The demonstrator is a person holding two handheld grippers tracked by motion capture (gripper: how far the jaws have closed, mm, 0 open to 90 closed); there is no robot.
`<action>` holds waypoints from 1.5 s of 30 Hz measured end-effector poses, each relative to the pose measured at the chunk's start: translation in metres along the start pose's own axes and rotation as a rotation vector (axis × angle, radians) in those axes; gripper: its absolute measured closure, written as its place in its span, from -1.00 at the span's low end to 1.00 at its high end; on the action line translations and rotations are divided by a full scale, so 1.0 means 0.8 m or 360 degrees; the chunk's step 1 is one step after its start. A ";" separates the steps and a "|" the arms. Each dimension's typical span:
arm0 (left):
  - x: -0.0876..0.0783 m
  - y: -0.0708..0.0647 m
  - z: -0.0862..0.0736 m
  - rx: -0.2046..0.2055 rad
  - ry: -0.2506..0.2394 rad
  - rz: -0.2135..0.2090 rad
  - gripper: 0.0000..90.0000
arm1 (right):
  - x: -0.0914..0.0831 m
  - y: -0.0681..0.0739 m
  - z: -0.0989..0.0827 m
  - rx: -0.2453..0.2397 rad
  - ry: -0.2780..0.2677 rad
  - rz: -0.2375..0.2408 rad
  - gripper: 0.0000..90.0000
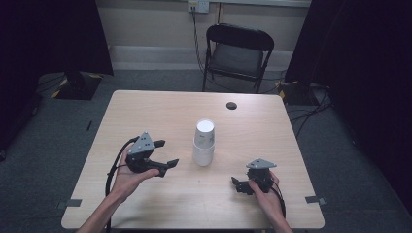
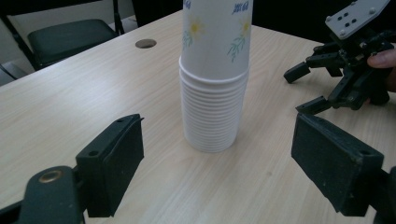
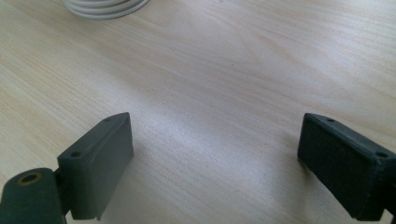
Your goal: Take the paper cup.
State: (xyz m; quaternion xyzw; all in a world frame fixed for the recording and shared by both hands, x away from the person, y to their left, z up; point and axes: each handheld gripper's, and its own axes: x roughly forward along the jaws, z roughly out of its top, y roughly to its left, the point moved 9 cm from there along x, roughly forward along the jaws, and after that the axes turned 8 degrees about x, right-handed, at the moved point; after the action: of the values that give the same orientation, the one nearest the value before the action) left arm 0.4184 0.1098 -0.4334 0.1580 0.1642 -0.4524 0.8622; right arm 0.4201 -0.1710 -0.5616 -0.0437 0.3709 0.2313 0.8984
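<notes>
A stack of white paper cups (image 1: 203,143) with a small flower print stands upside down near the middle of the wooden table (image 1: 155,109). My left gripper (image 1: 166,153) hovers just left of the stack, open, its jaws pointing at it. In the left gripper view the cups (image 2: 215,74) stand a little beyond the left gripper (image 2: 217,128), with nothing between the pads. My right gripper (image 1: 237,185) sits low near the front right of the table, open and empty. Its own view has the right gripper (image 3: 215,133) over bare wood, with the stack's rim (image 3: 105,7) at the top edge.
A dark round cable hole (image 1: 231,105) lies in the table beyond the cups. A black folding chair (image 1: 238,51) stands behind the far edge. Cables run on the floor at the right. The right gripper (image 2: 301,91) appears beside the cups in the left gripper view.
</notes>
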 end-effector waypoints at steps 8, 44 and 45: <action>0.028 -0.010 0.013 0.0042 -0.0021 -0.0040 -0.59 | 0.000 0.000 0.000 0.0000 0.0000 0.0000 -0.78; 0.124 0.009 0.080 -0.0034 -0.0143 -0.0022 -0.61 | 0.000 0.000 0.000 0.0000 0.0000 0.0000 -0.78; 0.126 0.009 0.081 -0.0039 -0.0149 -0.0028 -0.60 | 0.000 0.000 0.000 0.0000 0.0000 0.0000 -0.78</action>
State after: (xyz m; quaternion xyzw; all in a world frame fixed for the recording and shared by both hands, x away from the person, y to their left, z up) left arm 0.4873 0.0128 -0.4178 0.1246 0.1307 -0.4647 0.8669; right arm 0.4202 -0.1710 -0.5616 -0.0435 0.3708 0.2314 0.8984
